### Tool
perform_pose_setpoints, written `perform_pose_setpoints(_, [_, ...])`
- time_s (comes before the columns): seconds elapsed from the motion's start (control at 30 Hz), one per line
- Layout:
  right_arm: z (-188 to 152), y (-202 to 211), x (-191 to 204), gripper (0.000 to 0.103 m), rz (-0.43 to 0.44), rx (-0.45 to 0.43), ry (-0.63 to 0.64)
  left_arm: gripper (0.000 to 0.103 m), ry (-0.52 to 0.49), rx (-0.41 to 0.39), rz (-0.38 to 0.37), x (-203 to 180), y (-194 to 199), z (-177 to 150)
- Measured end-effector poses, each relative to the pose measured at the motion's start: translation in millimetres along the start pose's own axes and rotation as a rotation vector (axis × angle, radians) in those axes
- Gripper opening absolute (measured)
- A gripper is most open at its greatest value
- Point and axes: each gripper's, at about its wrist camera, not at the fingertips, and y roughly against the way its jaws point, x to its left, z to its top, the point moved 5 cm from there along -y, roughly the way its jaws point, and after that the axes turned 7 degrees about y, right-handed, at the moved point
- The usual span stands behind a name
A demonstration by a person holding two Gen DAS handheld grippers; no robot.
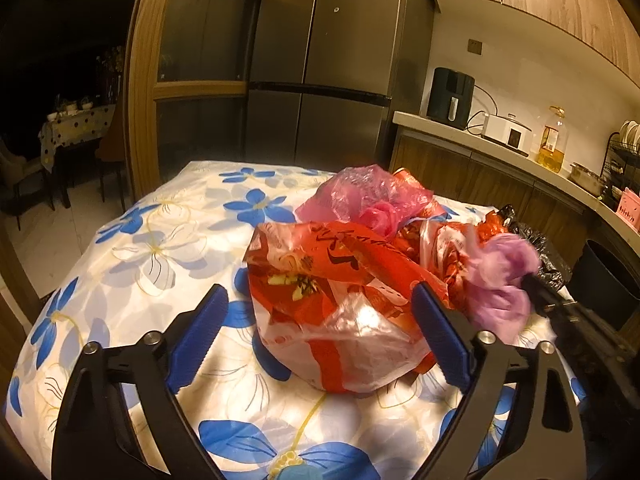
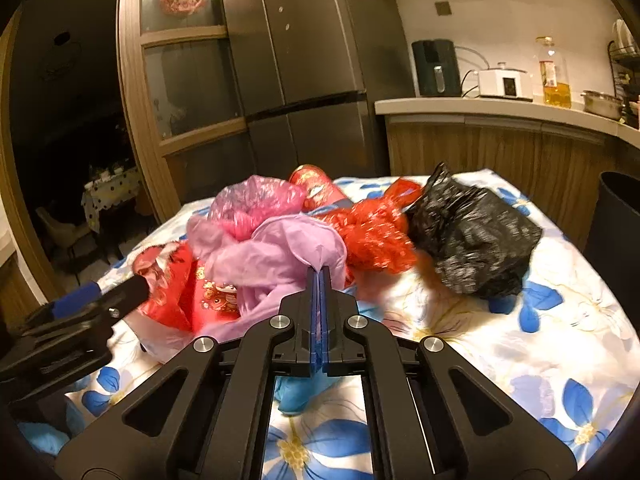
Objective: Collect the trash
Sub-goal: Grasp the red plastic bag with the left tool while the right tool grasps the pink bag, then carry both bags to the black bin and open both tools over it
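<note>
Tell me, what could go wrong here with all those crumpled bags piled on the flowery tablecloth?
1. The right gripper pinches only a thin fold of the lilac plastic bag; the film might slip out or tear when lifted.
2. That bag lies tangled among the crumpled red plastic bag and others, so pulling may drag neighbours off the table.
3. The left gripper stands open around the bulky red-and-white printed bag; it may grab only loose film.
</note>
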Motion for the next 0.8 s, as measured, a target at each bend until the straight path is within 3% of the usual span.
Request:
perform_pose_setpoints(0.03, [1, 5, -1, 0.001, -0.003, -0.008, -0.001, 0.072, 0.002, 0.012, -0.002, 1, -2, -1])
perform_pose_setpoints(0.13, [4, 18, -6, 0.001, -0.011, -0.029, 0.0, 0.062, 0.023, 0.053, -0.03, 1, -8, -7])
perform_pose_setpoints(0.23, [7, 31, -9, 0.001, -0.022, -0.048, 0.009, 0.04, 0.027, 0.066, -0.047, -1, -8, -10])
perform_pose_setpoints(0.47, [12, 53, -16, 0.001, -0.032, -0.07, 0.021, 0.007, 0.019, 0.035, -0.037, -1, 12, -8])
perform_pose_setpoints(0.8, [18, 82, -28, 0.001, -0.047, -0.105, 0.02, 0.003, 0.009, -0.101, -0.083, -13, 75, 19])
